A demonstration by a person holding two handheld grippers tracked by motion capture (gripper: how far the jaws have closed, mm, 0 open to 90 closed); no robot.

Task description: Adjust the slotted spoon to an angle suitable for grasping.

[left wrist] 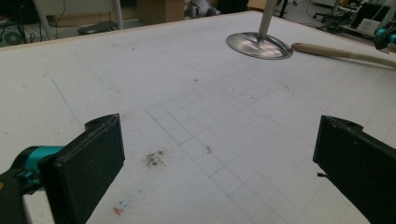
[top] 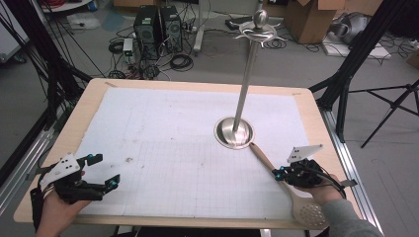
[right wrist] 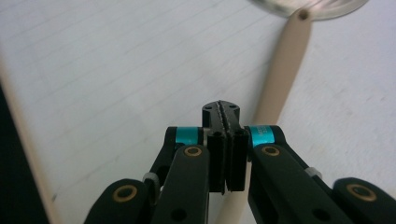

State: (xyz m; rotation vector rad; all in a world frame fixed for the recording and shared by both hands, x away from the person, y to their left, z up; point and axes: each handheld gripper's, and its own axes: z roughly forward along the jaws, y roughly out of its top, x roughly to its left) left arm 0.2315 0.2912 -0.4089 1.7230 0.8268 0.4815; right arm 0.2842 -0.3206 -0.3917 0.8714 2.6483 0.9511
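Observation:
A wooden slotted spoon lies on the white mat at the right. Its handle end touches the round base of a tall metal stand, and its head hangs over the near table edge. My right gripper hovers over the middle of the handle with its jaws pressed together and nothing between them. In the right gripper view the shut tips sit just left of the spoon handle. My left gripper rests at the near left, open and empty.
The stand's pole rises to a ring of hooks; its base shows far off in the left gripper view. A gridded white mat covers the wooden table. Small dirt specks mark the mat.

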